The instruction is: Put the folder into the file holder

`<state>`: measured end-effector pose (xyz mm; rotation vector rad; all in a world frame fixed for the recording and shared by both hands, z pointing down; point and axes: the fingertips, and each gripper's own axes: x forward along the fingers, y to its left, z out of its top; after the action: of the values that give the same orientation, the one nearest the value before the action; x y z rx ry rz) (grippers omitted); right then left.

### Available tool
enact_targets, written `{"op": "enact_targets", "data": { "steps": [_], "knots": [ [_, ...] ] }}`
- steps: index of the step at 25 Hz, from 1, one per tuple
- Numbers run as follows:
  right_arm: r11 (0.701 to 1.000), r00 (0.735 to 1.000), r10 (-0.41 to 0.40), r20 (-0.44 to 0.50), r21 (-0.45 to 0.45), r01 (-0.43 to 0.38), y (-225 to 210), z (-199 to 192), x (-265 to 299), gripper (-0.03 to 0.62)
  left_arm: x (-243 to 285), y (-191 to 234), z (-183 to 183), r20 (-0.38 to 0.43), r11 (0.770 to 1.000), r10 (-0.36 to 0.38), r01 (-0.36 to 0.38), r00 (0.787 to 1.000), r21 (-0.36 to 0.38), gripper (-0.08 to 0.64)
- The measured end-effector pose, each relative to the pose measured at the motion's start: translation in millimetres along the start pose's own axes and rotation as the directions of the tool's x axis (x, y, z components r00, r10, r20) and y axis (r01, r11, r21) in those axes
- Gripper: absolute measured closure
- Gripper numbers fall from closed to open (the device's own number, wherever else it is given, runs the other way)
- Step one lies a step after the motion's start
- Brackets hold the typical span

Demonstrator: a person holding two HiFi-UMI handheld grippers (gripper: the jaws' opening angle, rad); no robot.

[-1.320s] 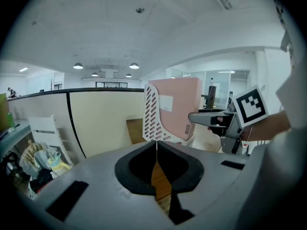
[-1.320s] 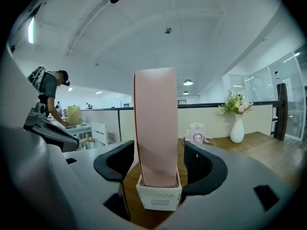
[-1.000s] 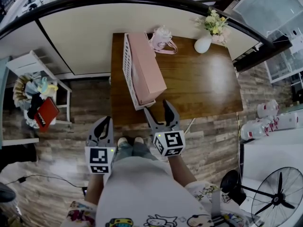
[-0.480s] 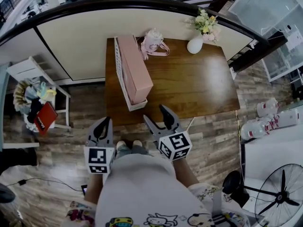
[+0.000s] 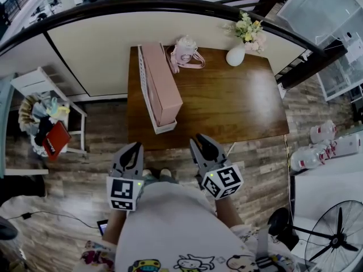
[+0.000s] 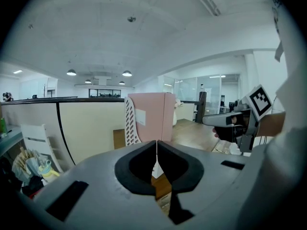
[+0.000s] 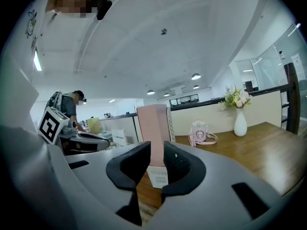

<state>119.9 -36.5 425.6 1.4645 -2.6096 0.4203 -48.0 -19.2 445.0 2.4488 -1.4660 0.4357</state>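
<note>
A wood-plank office floor and a low cream partition with a dark curved rail frame one brown wooden surface (image 5: pixel 232 109), glossy and rectangular. On it stand one pink folder (image 5: pixel 161 84), one white file holder (image 5: pixel 143 81), one small pink bag (image 5: pixel 185 52) and one white vase (image 5: pixel 235 55) of pale flowers. The folder, a thick, box-shaped block, sits upright inside the holder along the surface's left edge. The holder's slotted side shows beside the folder, while the folder hides its other side. A white label on the folder's near end is too small to read.

Two tongs are held low, short of the surface's near edge, each carrying one cube with square markers. The left tongs (image 5: pixel 134 147) are pressed together at the tips with nothing in them. The right tongs (image 5: pixel 202 139) have just been closing and stand at a narrow gap, with nothing between them.

At left, a white rack (image 5: pixel 39 81) holds a jumble of cloth and one red book (image 5: pixel 55 139). At lower right, one black fan (image 5: pixel 333 238) is cut off by the frame edge.
</note>
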Motion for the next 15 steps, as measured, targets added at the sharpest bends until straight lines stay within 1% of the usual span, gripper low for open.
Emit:
{"op": "enact_targets", "data": {
  "steps": [2,4,8,13,15],
  "knots": [
    [1.000,1.000,0.003,-0.003,-0.015,-0.003,1.7,-0.9,-0.8,0.540,1.0,-2.5,-0.3,-0.001,1.000,-0.008,0.008,1.000,0.000,0.551],
    [1.000,1.000,0.008,-0.004,-0.006,-0.008,1.9,-2.6,-0.5,0.560,2.3,-3.8,-0.5,-0.002,1.000,-0.016,0.016,1.000,-0.002,0.551],
    [1.000,1.000,-0.004,0.010,0.028,0.004,-4.4,-2.8,0.1,0.580,5.3,-3.1,-0.5,-0.005,1.000,-0.023,0.023,1.000,-0.003,0.551],
    [0.998,0.998,-0.059,0.012,-0.016,0.059,-14.4,0.3,-1.5,0.591,8.2,2.2,-1.6,-0.009,1.000,-0.022,0.022,1.000,-0.013,0.551],
    [0.998,0.997,-0.069,0.017,-0.012,0.070,-17.9,1.5,-1.2,0.592,9.4,4.7,-1.6,-0.011,1.000,-0.019,0.019,1.000,-0.014,0.551]
  ]
}}
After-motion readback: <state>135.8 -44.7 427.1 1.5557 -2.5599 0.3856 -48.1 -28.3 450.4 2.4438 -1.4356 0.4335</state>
